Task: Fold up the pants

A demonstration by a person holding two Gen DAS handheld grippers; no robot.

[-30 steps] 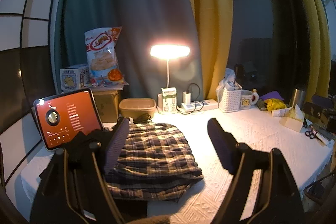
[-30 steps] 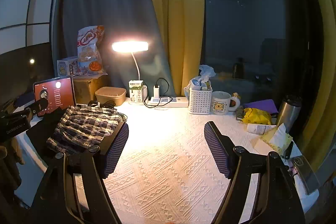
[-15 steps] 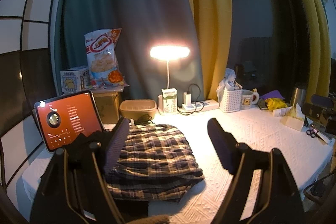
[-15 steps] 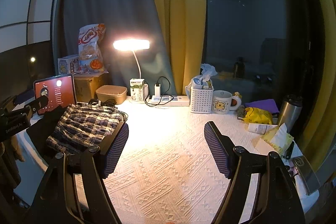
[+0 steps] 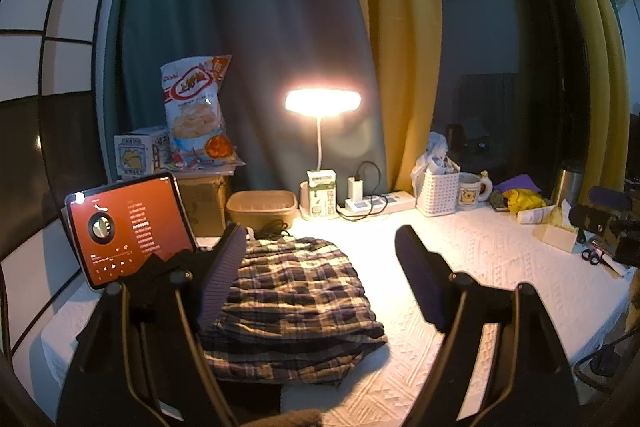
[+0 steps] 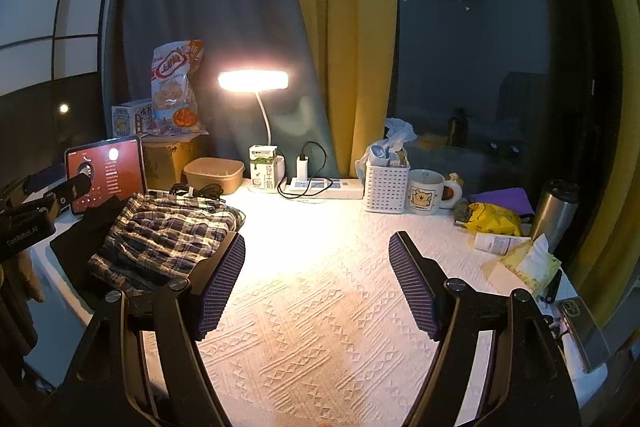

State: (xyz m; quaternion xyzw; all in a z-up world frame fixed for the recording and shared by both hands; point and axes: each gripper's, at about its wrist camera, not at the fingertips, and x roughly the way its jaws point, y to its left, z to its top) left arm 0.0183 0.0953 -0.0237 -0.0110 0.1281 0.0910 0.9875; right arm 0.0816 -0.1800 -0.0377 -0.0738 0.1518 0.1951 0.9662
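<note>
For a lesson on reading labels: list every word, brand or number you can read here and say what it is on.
"FanRobot.AI", roughly, on the left gripper.
"Oishi", faintly, on the snack bag; its large red characters are unreadable.
Tablet, milk carton, small box: too small or blurred.

My table wears a white textured cloth. Ahead of my left gripper the folded plaid pants lie on it, over a dark cloth. Beyond them stand a tablet, a tan tub, a lit lamp and a power strip. Ahead-right of my right gripper sit a white basket, mug, steel tumbler and tissues.
</note>
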